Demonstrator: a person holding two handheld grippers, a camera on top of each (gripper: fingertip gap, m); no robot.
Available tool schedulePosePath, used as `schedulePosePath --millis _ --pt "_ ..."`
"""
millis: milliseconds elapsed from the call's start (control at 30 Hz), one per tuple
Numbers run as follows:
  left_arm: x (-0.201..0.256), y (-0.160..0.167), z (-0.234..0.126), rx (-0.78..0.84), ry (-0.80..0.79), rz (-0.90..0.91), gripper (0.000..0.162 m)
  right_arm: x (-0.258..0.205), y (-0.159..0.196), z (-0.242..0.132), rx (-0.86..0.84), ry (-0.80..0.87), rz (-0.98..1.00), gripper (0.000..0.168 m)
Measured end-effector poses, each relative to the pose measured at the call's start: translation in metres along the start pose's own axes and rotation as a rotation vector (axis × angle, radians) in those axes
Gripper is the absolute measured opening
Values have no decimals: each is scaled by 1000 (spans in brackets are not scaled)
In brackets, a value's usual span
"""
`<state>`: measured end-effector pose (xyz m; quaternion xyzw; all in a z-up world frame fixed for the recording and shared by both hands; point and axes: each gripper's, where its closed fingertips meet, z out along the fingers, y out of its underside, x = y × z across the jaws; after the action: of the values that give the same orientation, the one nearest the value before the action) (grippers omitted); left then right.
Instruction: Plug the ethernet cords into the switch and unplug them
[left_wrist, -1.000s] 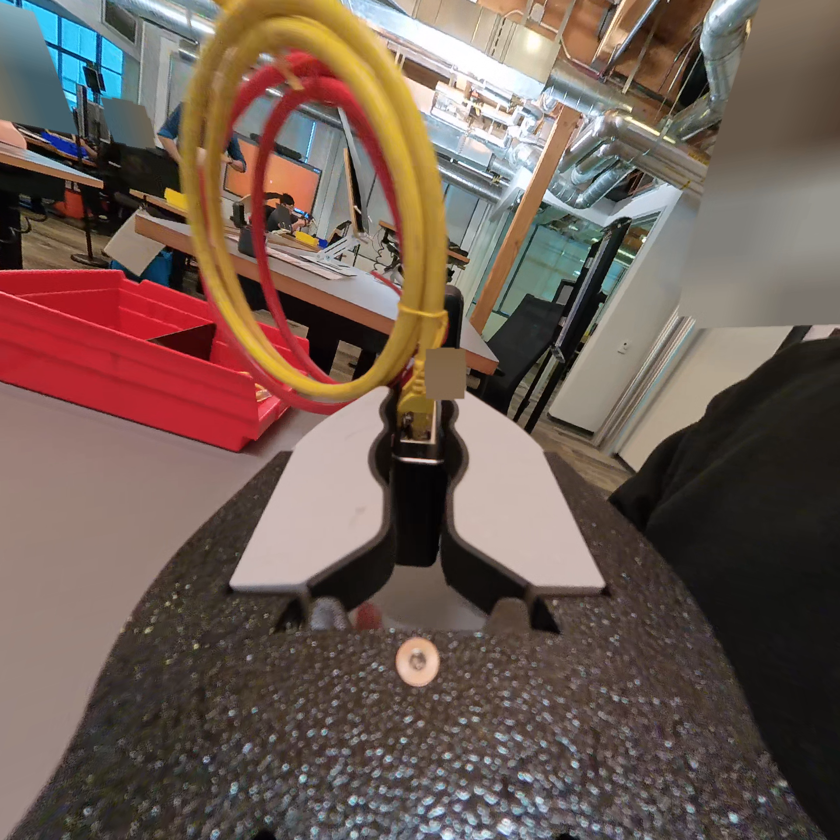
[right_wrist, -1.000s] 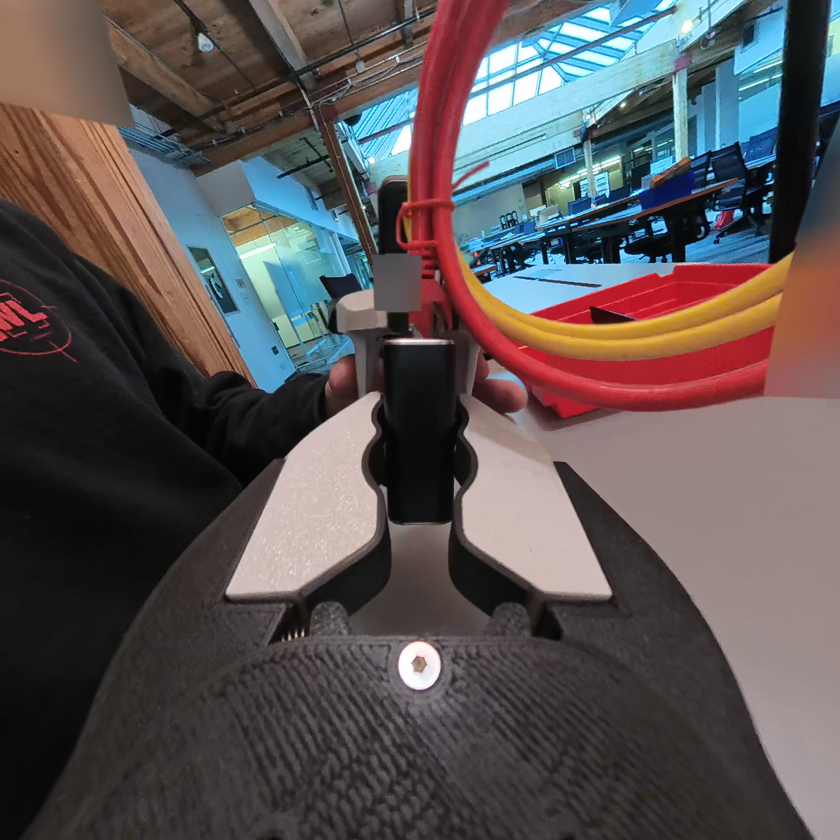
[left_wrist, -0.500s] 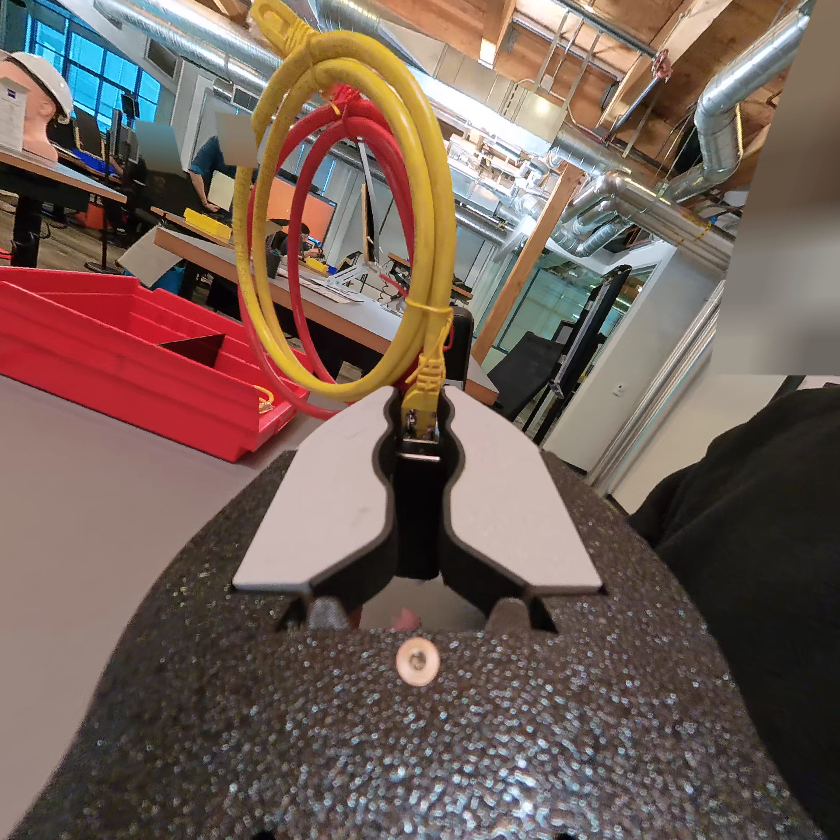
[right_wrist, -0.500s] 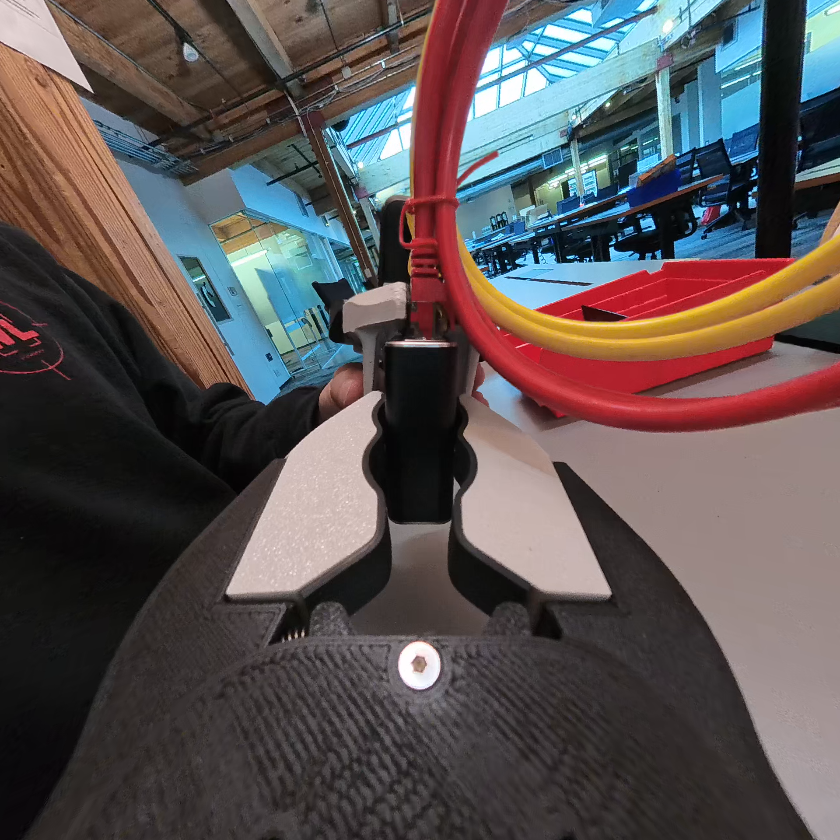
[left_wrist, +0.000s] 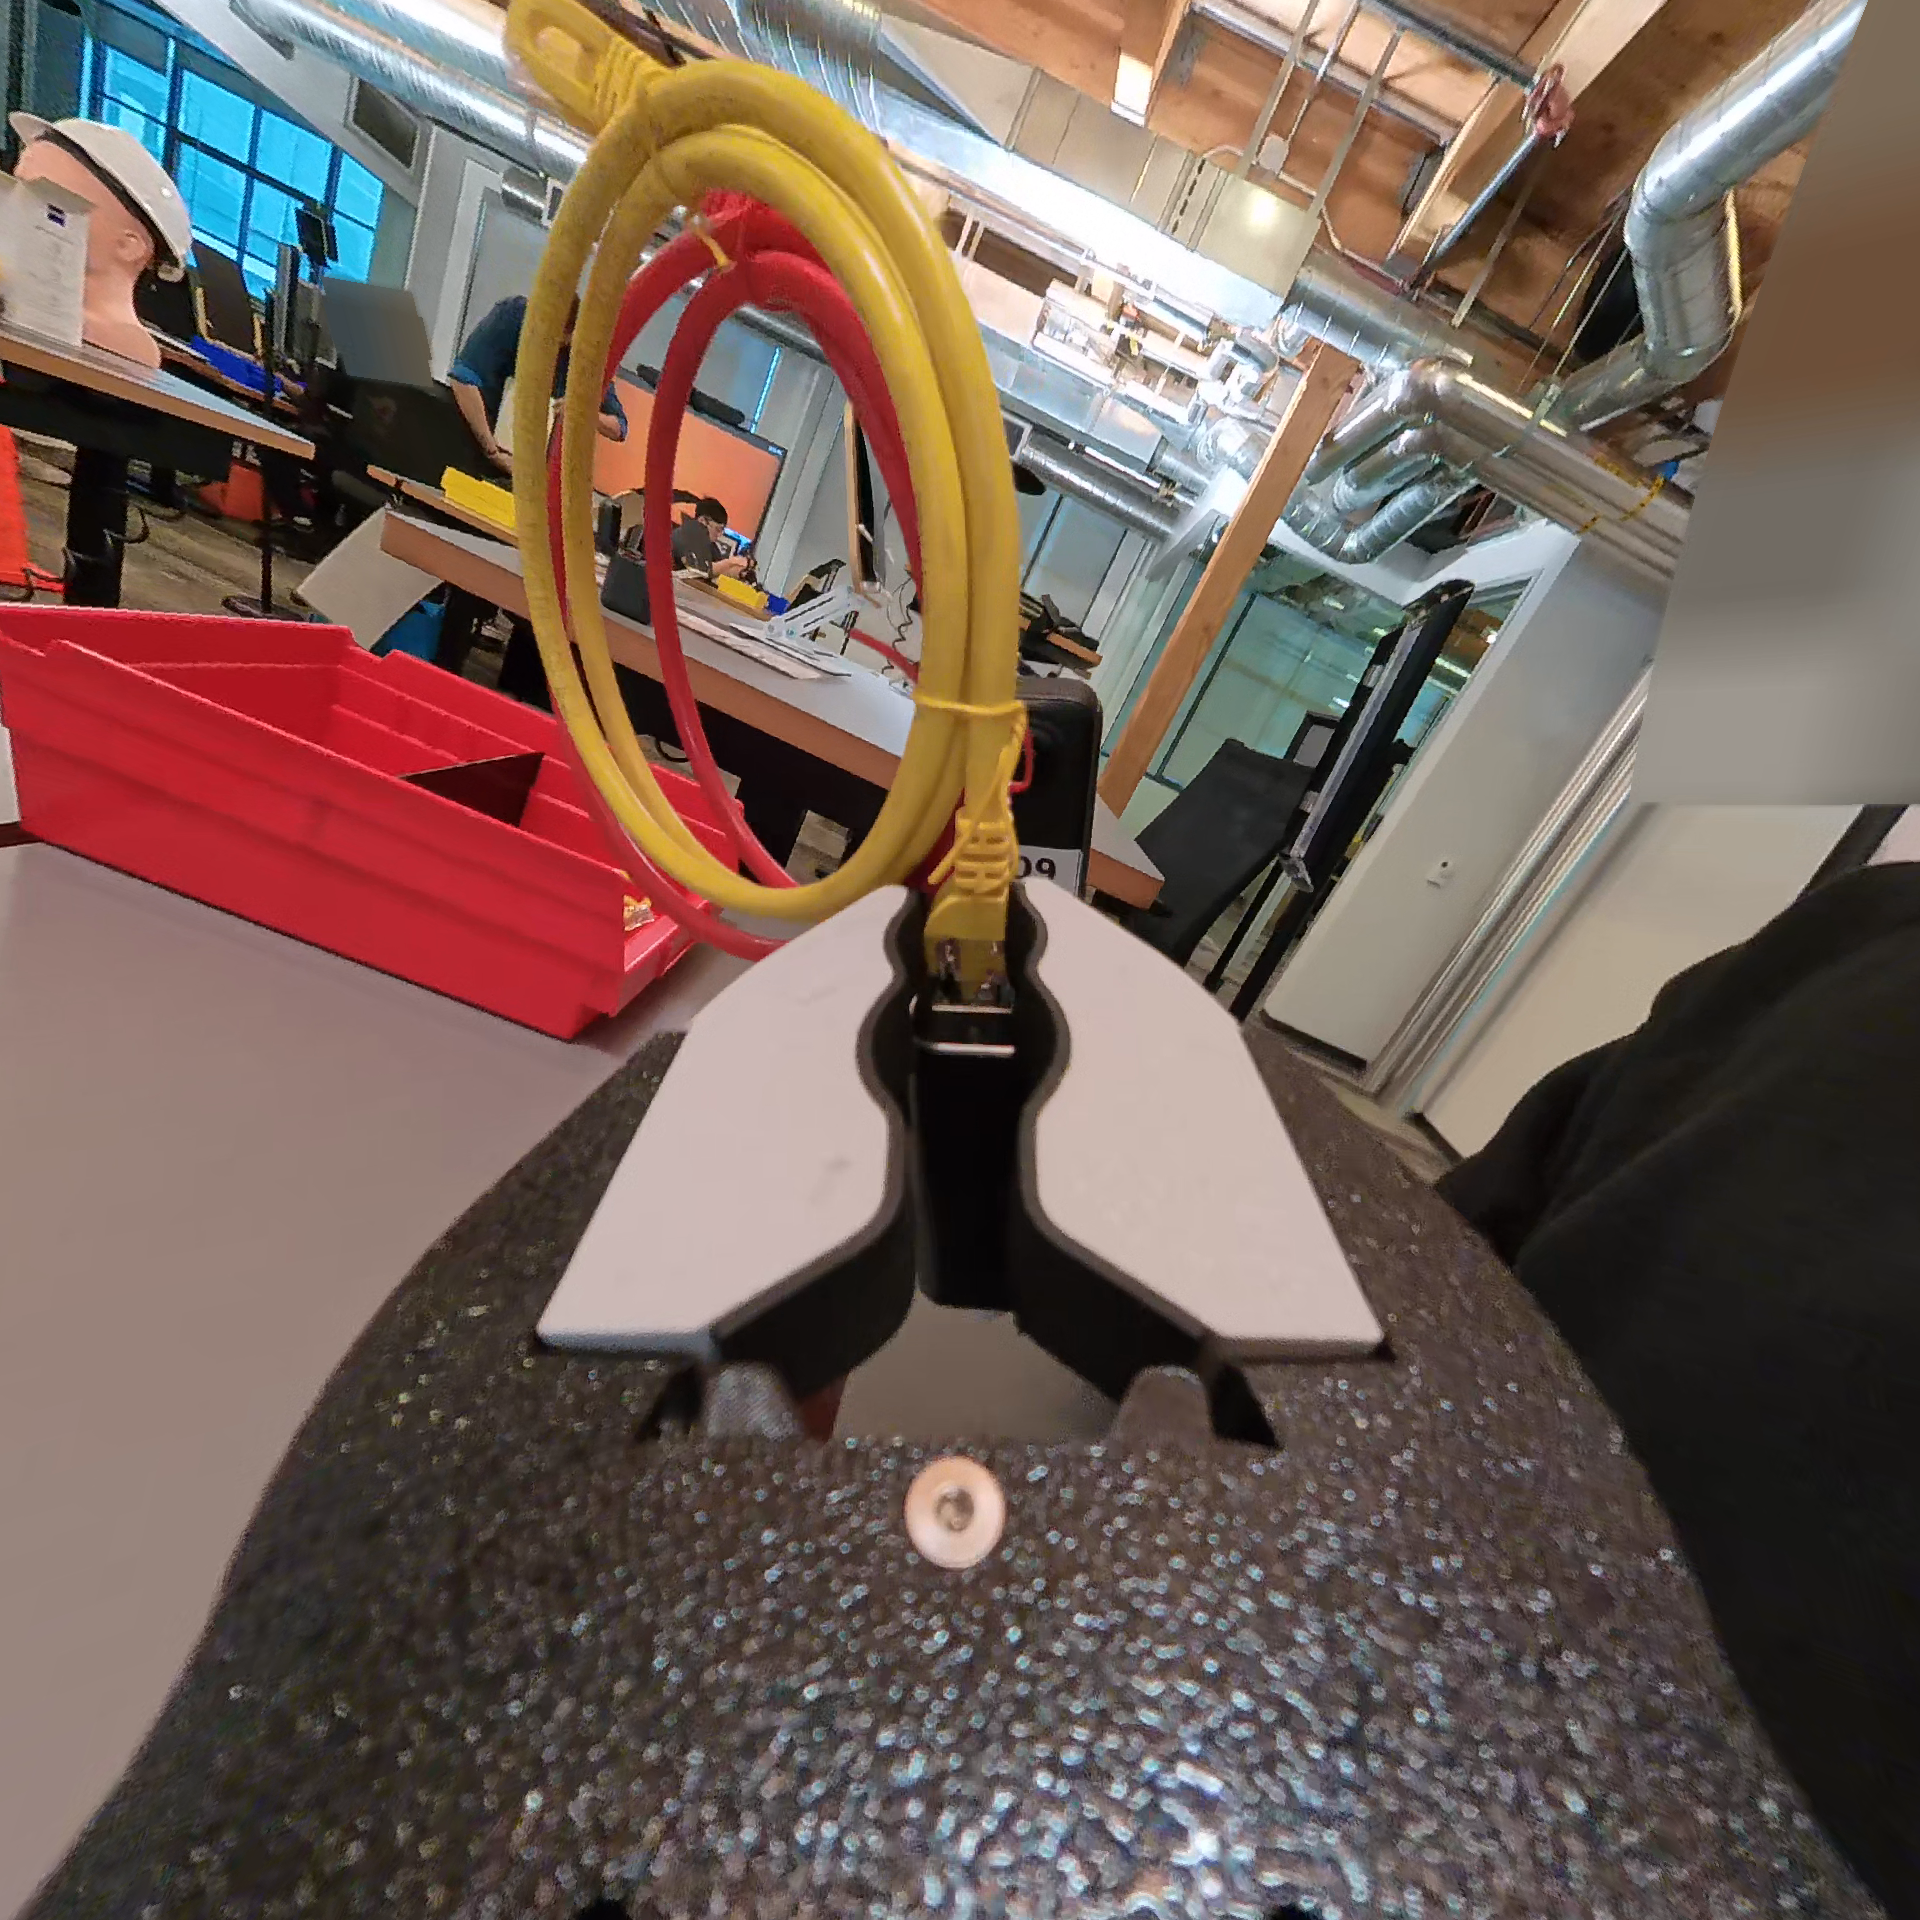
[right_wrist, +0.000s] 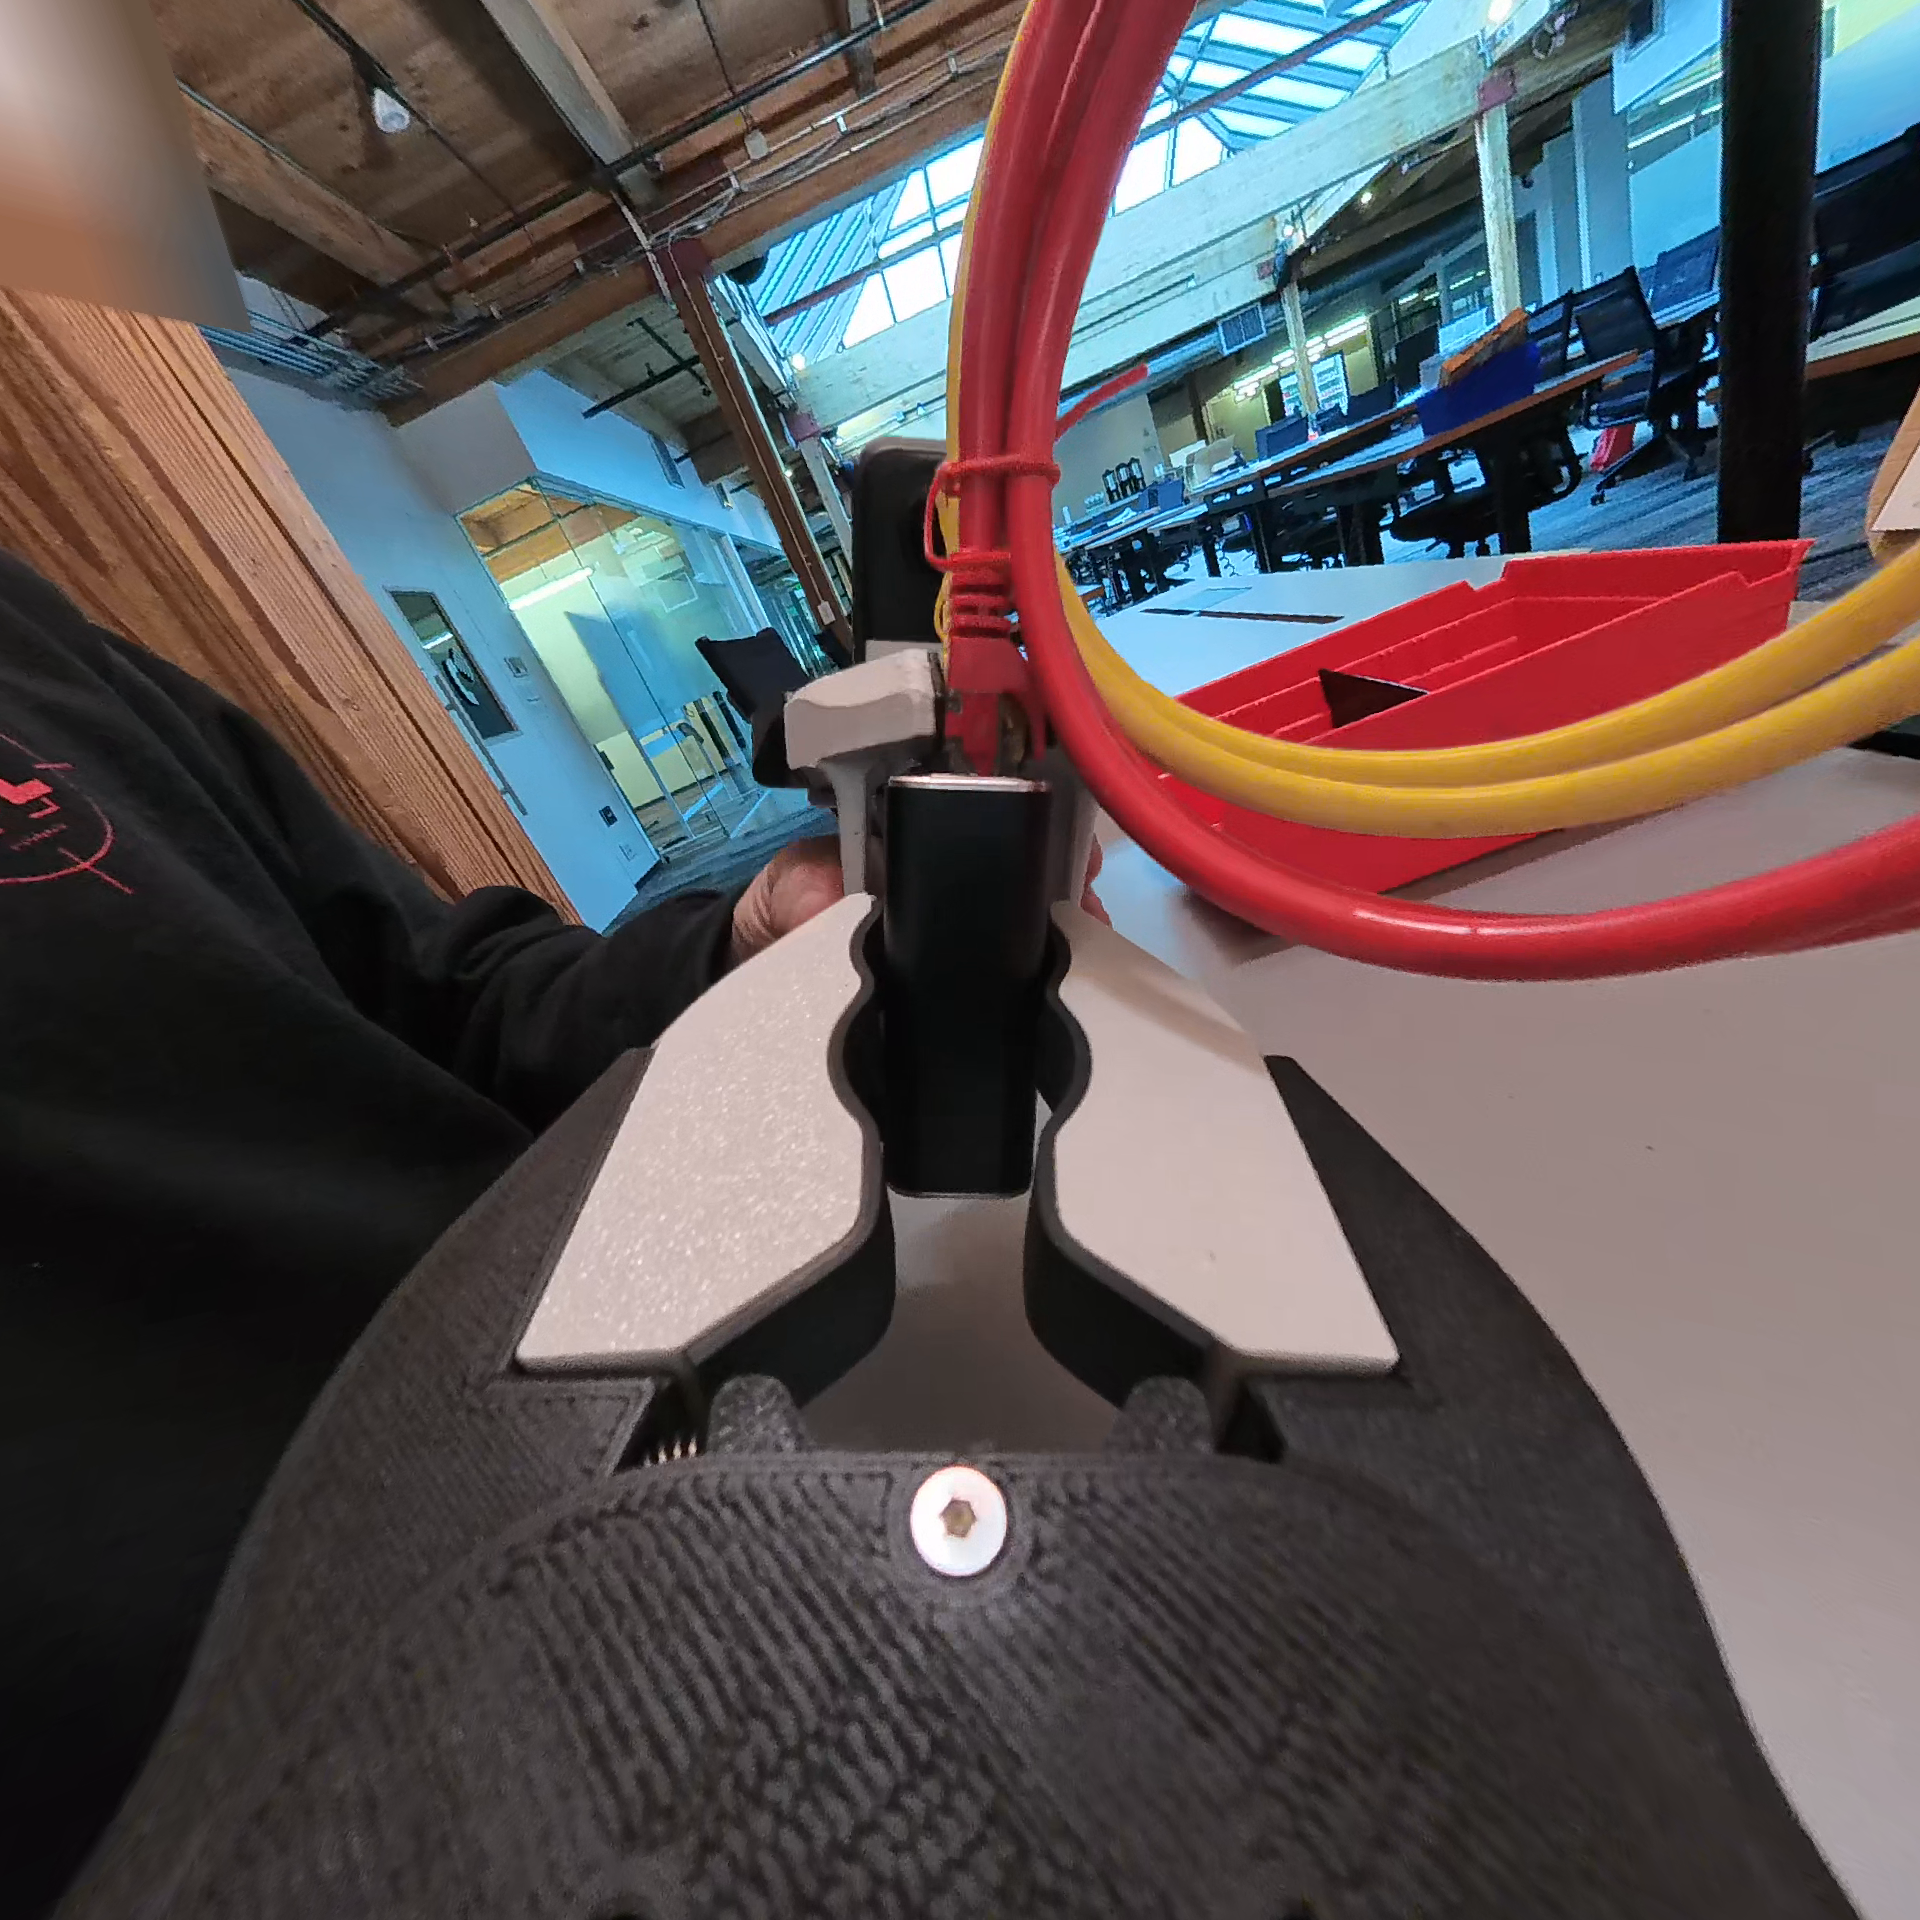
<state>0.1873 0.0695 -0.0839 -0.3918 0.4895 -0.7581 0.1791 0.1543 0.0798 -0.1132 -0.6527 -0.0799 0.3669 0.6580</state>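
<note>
A small black switch (left_wrist: 966, 1164) is held off the table between both grippers. My left gripper (left_wrist: 964, 935) is shut on one end of it. A yellow plug (left_wrist: 971, 904) sits in the switch's far face, and the coiled yellow cord (left_wrist: 966, 436) stands up above it beside the coiled red cord (left_wrist: 675, 436). My right gripper (right_wrist: 961, 925) is shut on the switch (right_wrist: 961, 987) from the other side. A red plug (right_wrist: 982, 675) sits in its top, with the red cord (right_wrist: 1018, 312) and the yellow cord (right_wrist: 1455, 769) looping right. The left gripper's grey fingers (right_wrist: 862, 707) show just beyond.
A red divided bin (left_wrist: 260, 748) stands on the grey table (left_wrist: 260, 1143), behind the coils; it also shows in the right wrist view (right_wrist: 1558, 644). A person's black sleeve (right_wrist: 208, 1039) and hand (right_wrist: 790, 894) are close by. A wooden post (right_wrist: 156, 571) is at the left. The tips of one gripper are about 4 centimetres away from the tips of the other.
Both grippers stay shut on the switch. The left wrist view has tilted, so the whole top of the coils now shows. The cords have shifted slightly in the right wrist view.
</note>
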Motion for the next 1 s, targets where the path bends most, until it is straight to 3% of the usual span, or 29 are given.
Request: schedulePosePath --millis 100,500,633,733,800,1000 --pt "0 -1 -1 -7 -2 23 14 0 -2 1 14 -4 10 27" --pt "-1 -1 -5 45 85 -155 15 3 0 3 -9 44 -27 26" --pt "7 -5 -3 77 164 -249 45 8 -2 0 11 60 -2 26" --pt "13 -4 -1 50 169 -211 65 11 -2 -4 22 62 19 26" --pt "16 -2 0 0 166 -167 69 10 -4 -5 32 54 24 26" --pt "9 0 -9 -109 95 -47 26 -1 -5 -2 16 13 -7 26"
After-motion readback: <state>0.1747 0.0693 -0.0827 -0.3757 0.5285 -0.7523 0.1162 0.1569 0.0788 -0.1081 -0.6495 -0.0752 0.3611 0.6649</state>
